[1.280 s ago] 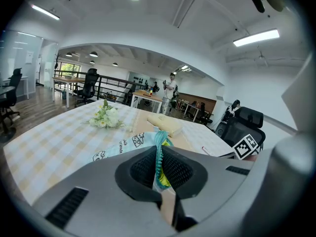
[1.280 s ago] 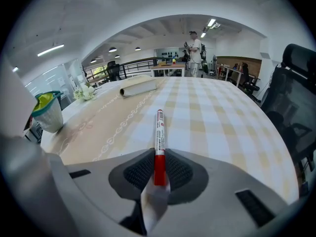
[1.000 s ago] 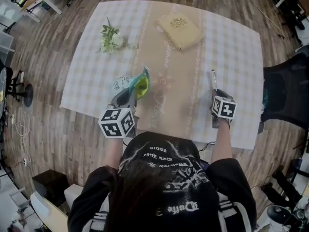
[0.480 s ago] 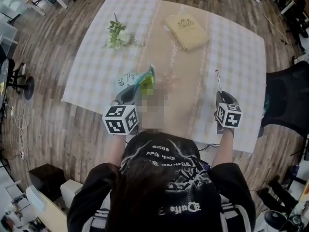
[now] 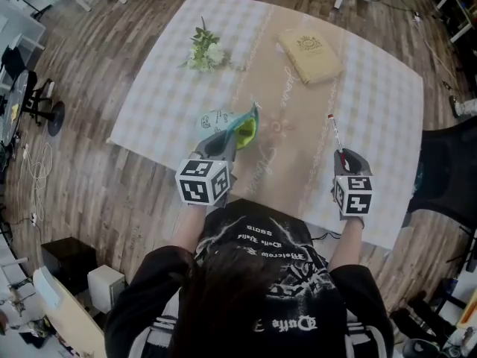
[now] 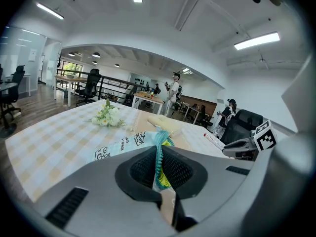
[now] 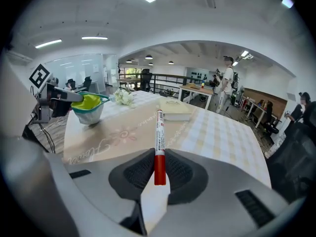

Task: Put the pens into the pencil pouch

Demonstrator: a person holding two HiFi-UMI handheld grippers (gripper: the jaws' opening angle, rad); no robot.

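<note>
A teal pencil pouch with a yellow-green lining lies near the table's front left, its mouth held up. My left gripper is shut on the pouch's zipper edge, which runs between the pads. My right gripper is shut on a white marker pen with a red cap, held above the table's right side. In the right gripper view the pen points away from the jaws, red end between the pads. The pouch appears at the left there, well apart from the pen.
A sprig of white flowers lies at the back left and a tan book at the back middle of the checked tablecloth. A black office chair stands right of the table. The person's head and shoulders fill the lower head view.
My right gripper has lifted the pen off the table and rolled, so the pen now hangs in the air. The left gripper has stayed on the pouch's edge.
</note>
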